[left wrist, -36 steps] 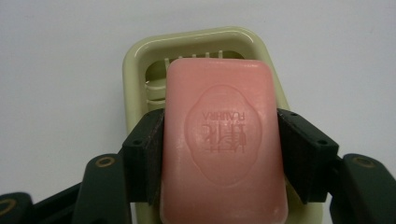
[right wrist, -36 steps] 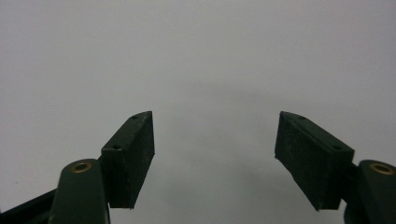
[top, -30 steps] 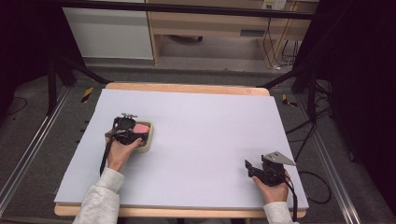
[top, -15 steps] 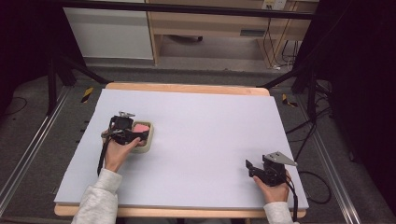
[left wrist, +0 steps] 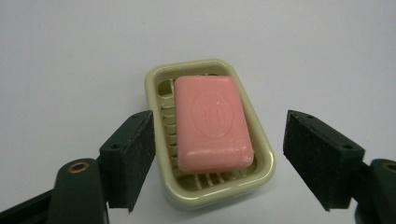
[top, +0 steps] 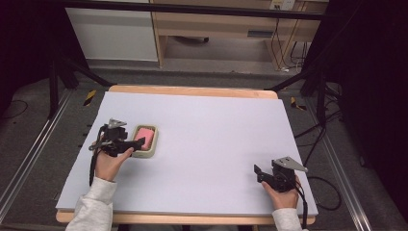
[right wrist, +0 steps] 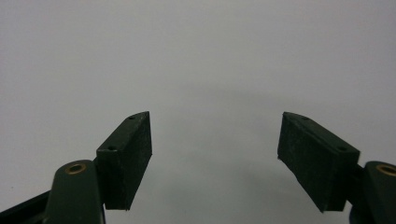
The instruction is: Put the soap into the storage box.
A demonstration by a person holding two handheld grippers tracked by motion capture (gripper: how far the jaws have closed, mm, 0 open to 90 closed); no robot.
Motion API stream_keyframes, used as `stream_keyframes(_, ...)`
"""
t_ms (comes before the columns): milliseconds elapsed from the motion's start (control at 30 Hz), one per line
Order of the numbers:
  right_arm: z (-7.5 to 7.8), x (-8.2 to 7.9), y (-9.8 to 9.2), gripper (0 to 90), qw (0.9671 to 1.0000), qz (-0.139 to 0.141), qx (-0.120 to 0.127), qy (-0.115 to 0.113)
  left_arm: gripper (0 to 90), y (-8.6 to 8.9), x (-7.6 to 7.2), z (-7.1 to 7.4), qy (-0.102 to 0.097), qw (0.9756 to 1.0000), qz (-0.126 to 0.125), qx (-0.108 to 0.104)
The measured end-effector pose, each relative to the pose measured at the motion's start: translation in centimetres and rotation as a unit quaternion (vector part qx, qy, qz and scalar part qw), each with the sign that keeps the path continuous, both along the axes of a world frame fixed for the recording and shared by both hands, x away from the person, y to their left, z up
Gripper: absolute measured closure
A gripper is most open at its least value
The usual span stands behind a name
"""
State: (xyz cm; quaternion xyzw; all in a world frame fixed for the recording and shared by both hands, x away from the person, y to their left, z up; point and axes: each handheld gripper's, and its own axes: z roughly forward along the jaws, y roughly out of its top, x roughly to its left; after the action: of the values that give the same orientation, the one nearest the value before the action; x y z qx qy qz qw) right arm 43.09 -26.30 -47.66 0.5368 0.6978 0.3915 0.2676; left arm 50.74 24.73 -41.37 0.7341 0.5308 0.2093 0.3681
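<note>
On the left side of the table (top: 202,120): a pink soap bar (left wrist: 212,123) lying flat in a pale green dish (left wrist: 261,165). Long way of the soap pointing near to far. Just left of the dish, the left gripper (top: 126,142), jaws newly opened wide, holding nothing, pads on either side of the dish and not touching. Far off at the near right corner, the right gripper (top: 262,174), also wide open and empty. Left hand much closer to the soap.
</note>
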Motion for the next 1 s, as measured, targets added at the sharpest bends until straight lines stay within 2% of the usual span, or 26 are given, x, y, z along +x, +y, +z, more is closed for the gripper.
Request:
stream_keyframes(133, 0.0, 0.0, -0.1, 26.3, 1.0, -0.002, 0.001, 0.0, 26.7, 0.7, -1.3, -0.5, -0.007, 0.9999, -0.009, 0.003)
stream_keyframes(233, 0.0, 0.0, -0.1, 26.4, 1.0, -0.003, 0.0, 0.0, 28.2, 1.4, -2.4, -1.1, -0.009, 0.9998, -0.012, 0.015)
stream_keyframes(433, 0.0, -0.1, -0.2, 26.5, 1.0, -0.005, 0.003, 0.003, 31.5, 2.8, -3.8, -2.5, -0.017, 0.9997, -0.011, 0.011)
stream_keyframes(567, -0.1, -0.1, -0.4, 26.5, 1.0, -0.007, -0.001, 0.0, 32.8, 3.8, -4.5, -3.2, -0.018, 0.9998, -0.001, 0.007)
stream_keyframes(633, 0.0, -0.2, -0.5, 26.5, 0.9999, -0.008, 0.005, 0.004, 33.0, 4.1, -4.9, -3.6, -0.014, 0.9999, 0.003, 0.005)
stream_keyframes(833, -0.1, -0.2, -0.8, 26.4, 0.9999, -0.012, 0.002, 0.003, 32.4, 5.0, -5.9, -4.5, -0.007, 0.9999, 0.008, 0.009)
stream_keyframes(1000, -0.1, -0.2, -0.9, 26.4, 0.9999, -0.014, 0.002, 0.004, 29.9, 5.1, -5.9, -4.8, -0.006, 0.9998, 0.01, 0.015)
